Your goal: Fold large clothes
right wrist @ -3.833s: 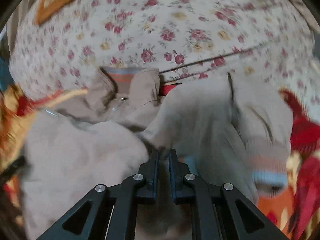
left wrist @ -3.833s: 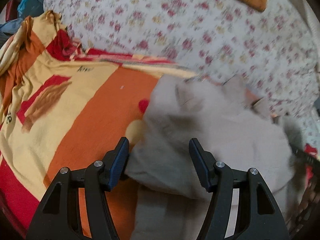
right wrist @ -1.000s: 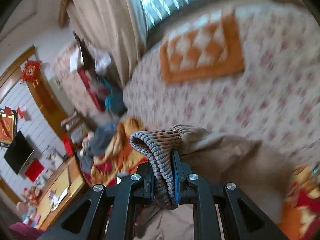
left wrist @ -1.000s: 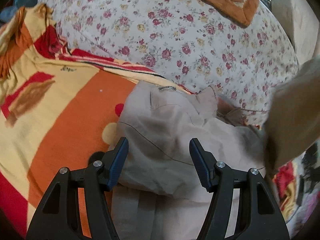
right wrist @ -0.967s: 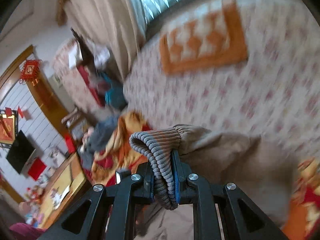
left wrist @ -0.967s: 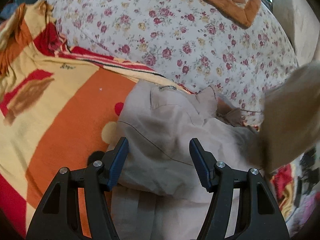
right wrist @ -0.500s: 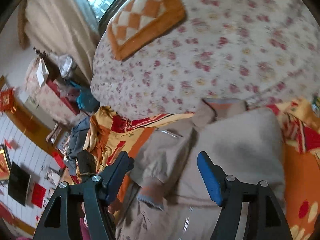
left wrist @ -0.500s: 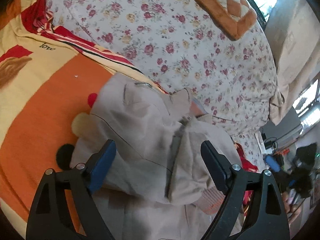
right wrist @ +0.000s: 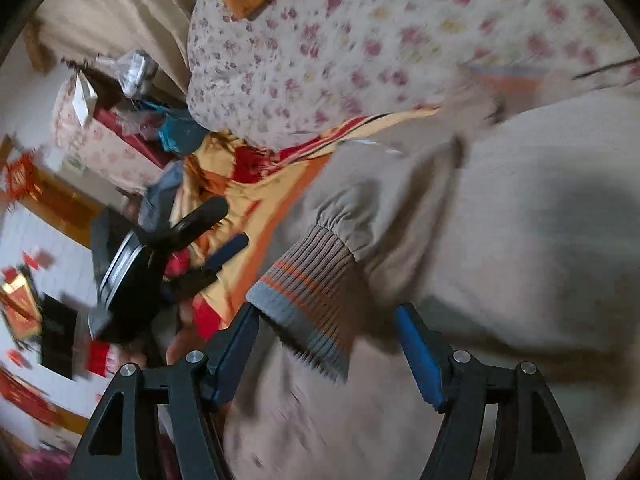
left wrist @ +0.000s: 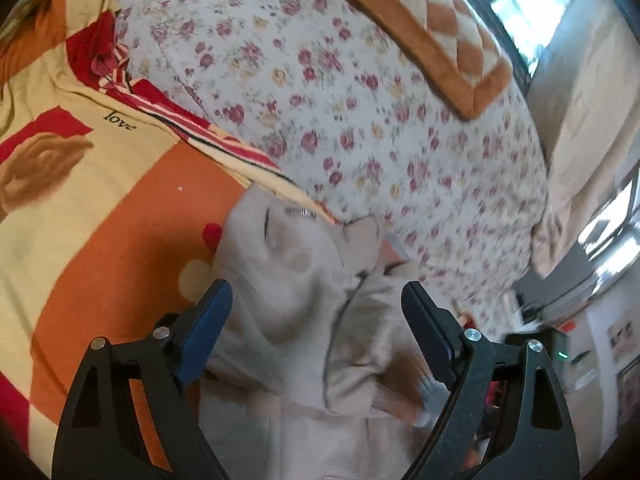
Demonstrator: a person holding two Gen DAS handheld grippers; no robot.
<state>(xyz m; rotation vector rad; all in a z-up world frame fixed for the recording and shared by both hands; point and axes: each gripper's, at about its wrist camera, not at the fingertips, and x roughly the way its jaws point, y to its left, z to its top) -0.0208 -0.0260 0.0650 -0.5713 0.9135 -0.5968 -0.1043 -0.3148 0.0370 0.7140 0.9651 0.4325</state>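
Note:
A beige jacket (left wrist: 288, 280) lies on an orange and yellow blanket (left wrist: 120, 220), its collar toward a floral quilt. My left gripper (left wrist: 316, 300) hovers open over the jacket's body with nothing between its fingers. In the right wrist view the jacket (right wrist: 520, 220) fills the right side, and one sleeve is laid across it. That sleeve's ribbed striped cuff (right wrist: 308, 296) lies loose between the wide jaws of my right gripper (right wrist: 326, 316), which is open. The left gripper (right wrist: 224, 228) shows at the left there, over the blanket (right wrist: 256, 200).
A bulky floral quilt (left wrist: 360, 120) rises behind the jacket, with an orange checked pillow (left wrist: 420, 32) on top. A window (left wrist: 520, 8) is at the upper right. Beyond the bed's left side stand cluttered furniture and bags (right wrist: 120, 80).
My right gripper came down from high up and opened, letting go of the sleeve cuff, and the sleeve now lies across the jacket. My left gripper opened wider and shifted a little.

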